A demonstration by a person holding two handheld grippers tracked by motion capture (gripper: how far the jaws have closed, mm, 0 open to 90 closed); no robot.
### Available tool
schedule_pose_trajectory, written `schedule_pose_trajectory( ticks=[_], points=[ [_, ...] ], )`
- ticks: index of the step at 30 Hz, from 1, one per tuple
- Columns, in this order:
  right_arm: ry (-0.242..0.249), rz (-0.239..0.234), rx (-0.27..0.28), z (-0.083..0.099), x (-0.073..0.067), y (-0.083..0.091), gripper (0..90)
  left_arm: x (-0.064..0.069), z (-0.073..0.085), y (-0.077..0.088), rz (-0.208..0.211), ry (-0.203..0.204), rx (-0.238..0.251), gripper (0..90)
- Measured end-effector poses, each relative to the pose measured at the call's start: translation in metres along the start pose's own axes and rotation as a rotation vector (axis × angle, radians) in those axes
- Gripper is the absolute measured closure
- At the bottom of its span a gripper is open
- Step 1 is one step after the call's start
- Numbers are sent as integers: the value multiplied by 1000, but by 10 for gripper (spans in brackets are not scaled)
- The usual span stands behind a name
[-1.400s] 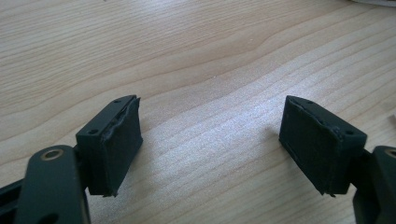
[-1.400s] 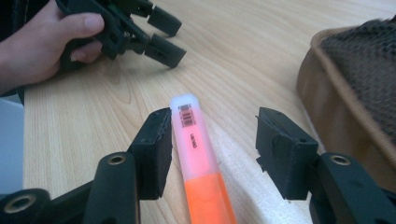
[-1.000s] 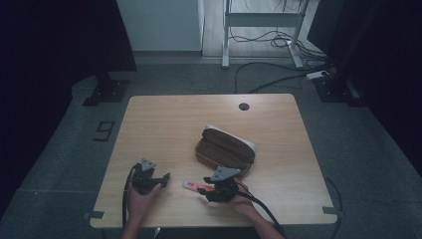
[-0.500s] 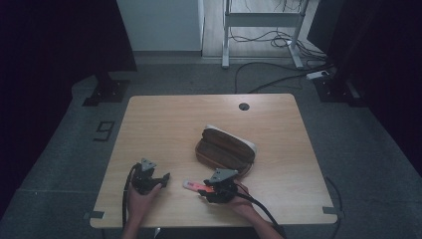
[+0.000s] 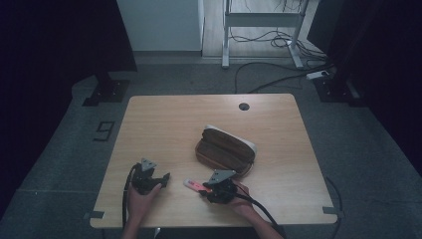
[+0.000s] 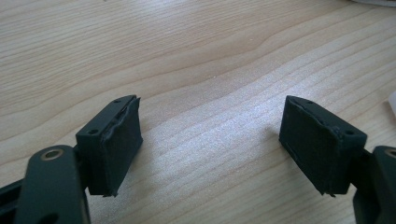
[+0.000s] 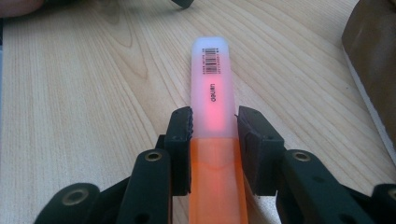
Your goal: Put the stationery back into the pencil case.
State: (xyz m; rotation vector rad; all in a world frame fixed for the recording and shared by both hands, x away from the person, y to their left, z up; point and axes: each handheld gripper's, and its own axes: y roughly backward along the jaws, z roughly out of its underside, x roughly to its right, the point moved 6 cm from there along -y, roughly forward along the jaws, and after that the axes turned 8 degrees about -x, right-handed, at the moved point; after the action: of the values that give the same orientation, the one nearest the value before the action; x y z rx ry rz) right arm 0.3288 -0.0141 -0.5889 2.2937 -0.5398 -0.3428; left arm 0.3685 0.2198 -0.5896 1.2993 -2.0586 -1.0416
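**Right tongs close around the highlighter near the bench's front edge**

The highlighter (image 7: 212,135) lies flat on the bench (image 5: 164,129), close to the front edge and a little right of its middle, just in front of the brown case (image 5: 226,149). In the right gripper view its clear cap end, with a barcode, points away and its orange body runs back between the jaws. The right tongs (image 5: 208,186) have just been closing; the jaws now stand at either side of the highlighter where cap meets body, at or almost at its sides, and whether the pads press on it I cannot tell.

The left tongs (image 5: 160,178) rest near the front-left part of the bench, well apart from the highlighter. Their jaws stand wide open over bare wood, with nothing between them.

The case lies closed near the bench's middle, angled toward the right edge.
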Motion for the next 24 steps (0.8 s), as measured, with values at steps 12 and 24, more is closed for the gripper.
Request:
schedule_pose_trajectory(
  ticks=[12,24],
  points=[
    [-18,-7,34,-3,1,6,656,0,0,0,0,0,0,206],
    [-32,-11,79,-9,3,18,656,0,0,0,0,1,0,206]
  ],
)
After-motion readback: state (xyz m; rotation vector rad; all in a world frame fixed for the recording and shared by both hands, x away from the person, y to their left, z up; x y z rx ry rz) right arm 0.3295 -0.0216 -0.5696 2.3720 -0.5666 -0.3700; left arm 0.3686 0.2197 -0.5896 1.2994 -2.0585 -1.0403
